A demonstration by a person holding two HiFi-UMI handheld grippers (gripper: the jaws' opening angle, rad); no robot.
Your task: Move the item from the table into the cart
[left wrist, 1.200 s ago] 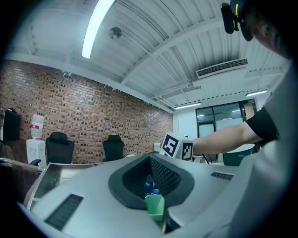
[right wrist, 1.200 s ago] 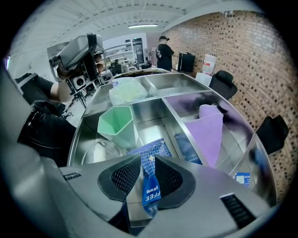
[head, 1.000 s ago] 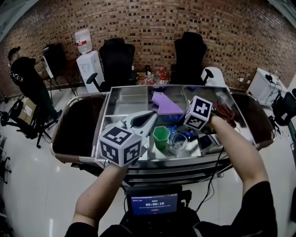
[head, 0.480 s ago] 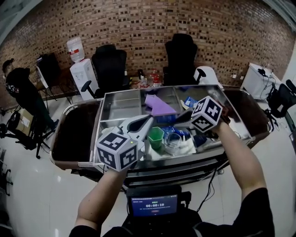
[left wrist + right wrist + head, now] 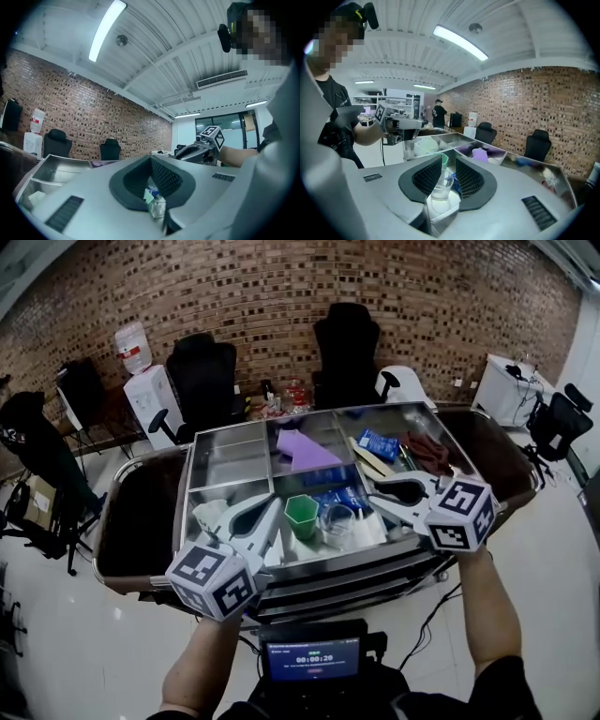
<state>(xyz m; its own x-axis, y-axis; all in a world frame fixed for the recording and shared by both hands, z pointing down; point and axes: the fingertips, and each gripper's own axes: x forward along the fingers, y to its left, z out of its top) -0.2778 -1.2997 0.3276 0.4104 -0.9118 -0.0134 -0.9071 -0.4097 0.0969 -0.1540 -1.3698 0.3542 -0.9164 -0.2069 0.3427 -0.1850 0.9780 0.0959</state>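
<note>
The steel cart (image 5: 142,570) stands in front of me with its top split into compartments. In the near middle compartment a green cup (image 5: 301,516) stands beside a clear cup (image 5: 337,524). My left gripper (image 5: 274,507) is shut and empty, its tips over the cart's front edge left of the green cup. My right gripper (image 5: 368,494) points left at the front right, jaws a little apart with nothing between them, short of the clear cup. In the right gripper view the clear cup (image 5: 440,183) and green cup (image 5: 444,159) show beyond the gap of that gripper (image 5: 448,171).
A purple piece (image 5: 305,448), blue packets (image 5: 380,443), a dark red item (image 5: 433,451) and a white cloth (image 5: 208,515) lie in other compartments. Black chairs (image 5: 345,348) and a water dispenser (image 5: 150,399) stand behind. A person (image 5: 28,442) is far left. A timer screen (image 5: 312,659) sits below.
Both grippers have drawn back toward me. The right one has swung right and down, away from the middle of the cart, and the left has dropped lower at the front edge.
</note>
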